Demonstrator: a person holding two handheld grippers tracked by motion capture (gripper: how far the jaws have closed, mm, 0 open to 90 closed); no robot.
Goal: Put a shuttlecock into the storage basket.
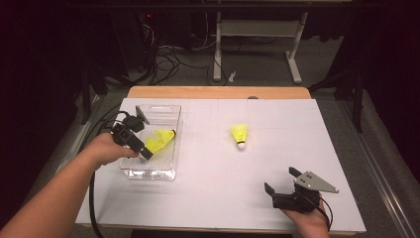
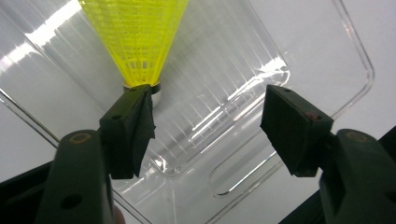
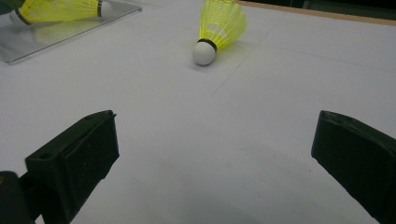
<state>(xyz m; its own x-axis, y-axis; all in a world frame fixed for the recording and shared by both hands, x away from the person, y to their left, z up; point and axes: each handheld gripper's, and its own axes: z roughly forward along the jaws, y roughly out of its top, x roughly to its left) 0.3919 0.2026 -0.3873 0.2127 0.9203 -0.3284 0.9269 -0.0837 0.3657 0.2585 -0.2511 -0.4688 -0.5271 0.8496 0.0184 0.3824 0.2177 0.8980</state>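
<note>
The step in hand looks like the release of the first shuttlecock (image 1: 161, 140) into the clear bin (image 1: 171, 111). It lies on its side inside the bin, cork toward the bin's far right wall. The left tool (image 1: 143, 151) hangs over the near left part of the bin, released: in the left gripper view its pads stand well apart, and the shuttlecock (image 2: 135, 42) sits beyond them, its cork band right at the tip of one pad (image 2: 135, 126), with nothing pressed between the two.

The second shuttlecock (image 1: 239, 134) lies on the white worktop (image 1: 277, 148) well to the right of the bin, cork pointing toward the person. The right tool (image 1: 281, 182) rests low on the worktop, farther right of the bin and nearer the person, also released and empty.

The next move, as I judge it, calls for lifting the left tool clear of the bin without nudging the skirt, then taking the second shuttlecock by its cork or lower skirt.

The high view gives the whole layout and both hands. The left gripper view shows the gap between pads and cork, which the high view hides. The right gripper view shows the second shuttlecock's (image 3: 217, 25) white cork and the open path to it.
</note>
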